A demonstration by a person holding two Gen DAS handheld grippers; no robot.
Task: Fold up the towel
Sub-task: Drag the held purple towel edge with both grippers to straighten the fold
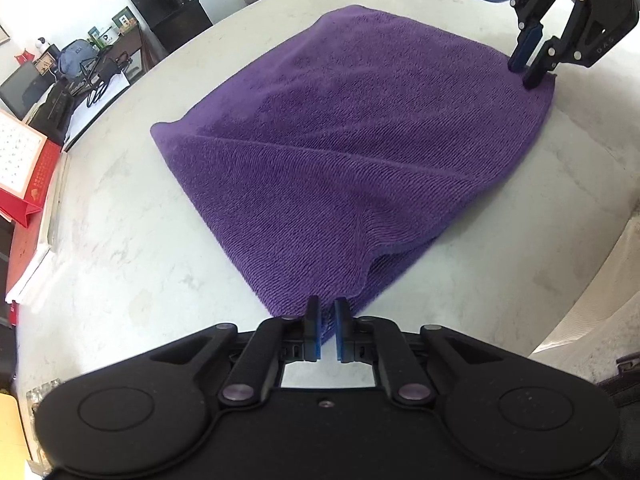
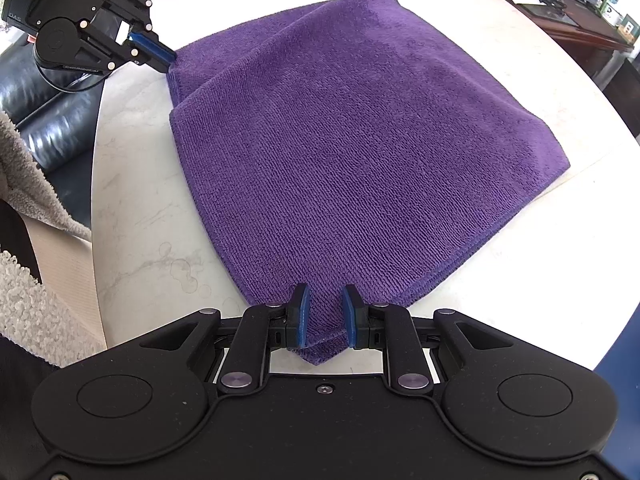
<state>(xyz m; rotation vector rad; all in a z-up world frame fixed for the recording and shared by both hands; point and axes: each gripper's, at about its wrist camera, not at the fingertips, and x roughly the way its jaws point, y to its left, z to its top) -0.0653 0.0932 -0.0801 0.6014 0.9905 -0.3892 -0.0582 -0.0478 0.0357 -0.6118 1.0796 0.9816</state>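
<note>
While one purple towel (image 1: 340, 140) lies folded on table (image 1: 120, 240); two grippers, left gripper (image 1: 327, 320), right gripper (image 2: 326, 316), each pinch corner

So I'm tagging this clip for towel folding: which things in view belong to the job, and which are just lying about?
Job:
purple towel
left gripper, on one corner
right gripper, on another corner
white table underneath

Lying about:
red calendar
coffee machine
backpack
black leather seat
</note>
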